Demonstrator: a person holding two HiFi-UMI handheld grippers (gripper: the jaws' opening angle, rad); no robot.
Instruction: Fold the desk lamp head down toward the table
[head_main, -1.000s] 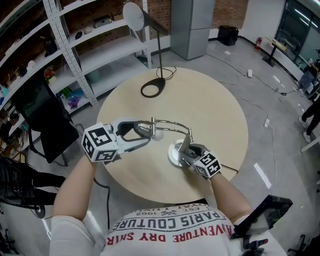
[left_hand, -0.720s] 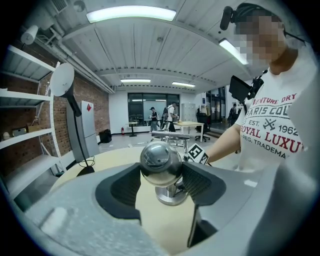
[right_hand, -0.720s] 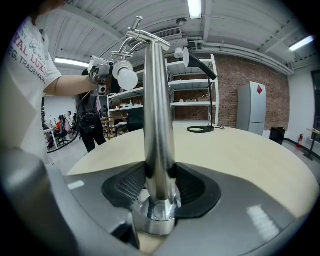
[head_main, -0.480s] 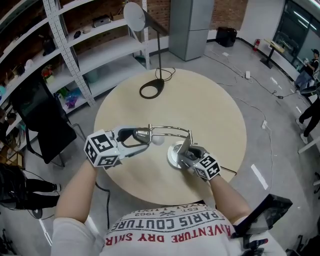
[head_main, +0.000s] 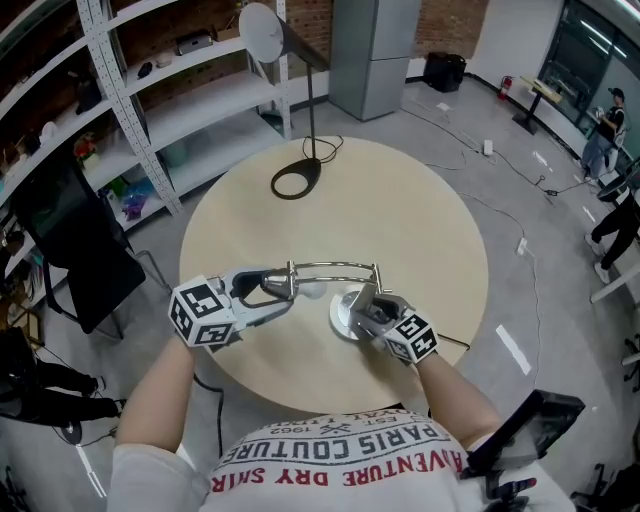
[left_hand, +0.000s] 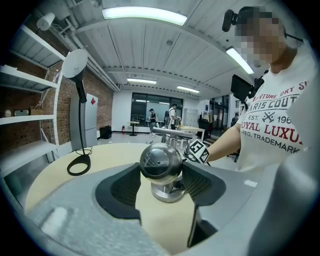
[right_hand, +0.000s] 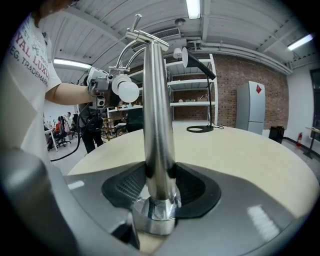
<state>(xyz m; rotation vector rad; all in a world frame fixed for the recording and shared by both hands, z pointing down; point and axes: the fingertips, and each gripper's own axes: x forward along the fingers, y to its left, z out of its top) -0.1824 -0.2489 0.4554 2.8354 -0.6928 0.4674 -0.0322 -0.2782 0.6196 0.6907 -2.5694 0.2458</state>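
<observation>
A chrome desk lamp stands near the front edge of the round table (head_main: 420, 220), on a round base (head_main: 345, 318). Its upright pole (right_hand: 157, 125) carries a curved arm (head_main: 335, 266) that reaches left to the lamp head (head_main: 284, 287), with a white bulb (head_main: 313, 291) at its end. My left gripper (head_main: 280, 293) is shut on the chrome lamp head (left_hand: 160, 161), whose dome sits between the black pads (left_hand: 200, 182). My right gripper (head_main: 364, 306) is shut on the pole just above the base, and the right gripper view shows the pads (right_hand: 192, 186) pressed to both sides of it. The lamp head (right_hand: 125, 89) shows high at the left there.
A second lamp, black with a ring base (head_main: 296, 180) and a white disc head (head_main: 262, 30), stands at the table's far side, its cord trailing off. Metal shelves (head_main: 150, 90) and a black chair (head_main: 70, 235) are to the left. A grey cabinet (head_main: 372, 50) stands behind.
My left gripper has sunk toward the table with the lamp head in it, and the curved arm has come lower. The right gripper has held still on the pole.
</observation>
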